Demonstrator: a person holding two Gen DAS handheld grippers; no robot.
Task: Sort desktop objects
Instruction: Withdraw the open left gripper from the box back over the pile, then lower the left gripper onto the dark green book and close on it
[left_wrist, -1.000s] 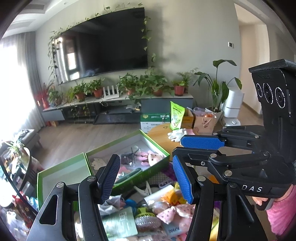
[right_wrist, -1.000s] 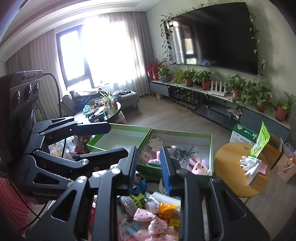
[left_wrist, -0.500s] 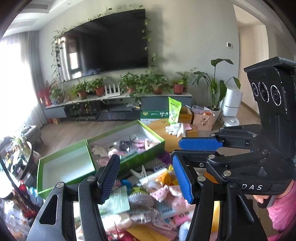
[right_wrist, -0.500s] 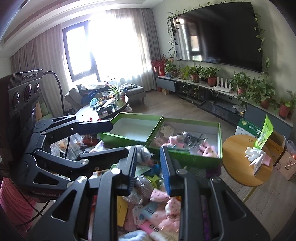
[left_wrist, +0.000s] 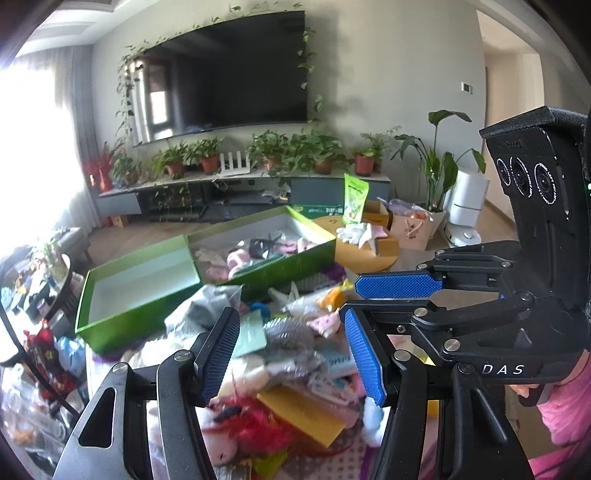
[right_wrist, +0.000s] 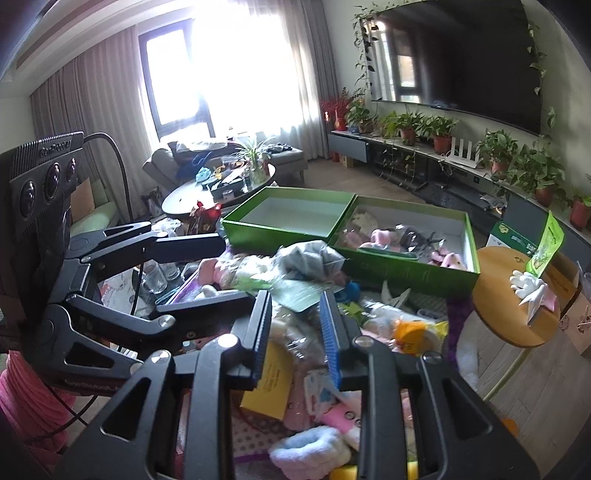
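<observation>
A heap of small desktop objects covers the table: packets, plush toys, a yellow card, a red fluffy toy. The heap also shows in the right wrist view. Behind it stand two green boxes: an empty one on the left and one holding several small toys. My left gripper is open and empty above the heap. My right gripper is open with a narrower gap and empty above the heap; it also shows in the left wrist view.
A round wooden side table with a white glove and a green packet stands to the right. A dark coffee table with clutter is at the left. A TV cabinet with potted plants lines the far wall.
Both grippers have tilted downward and moved over the heap, so more of the table's objects show. Jaw openings look unchanged.
</observation>
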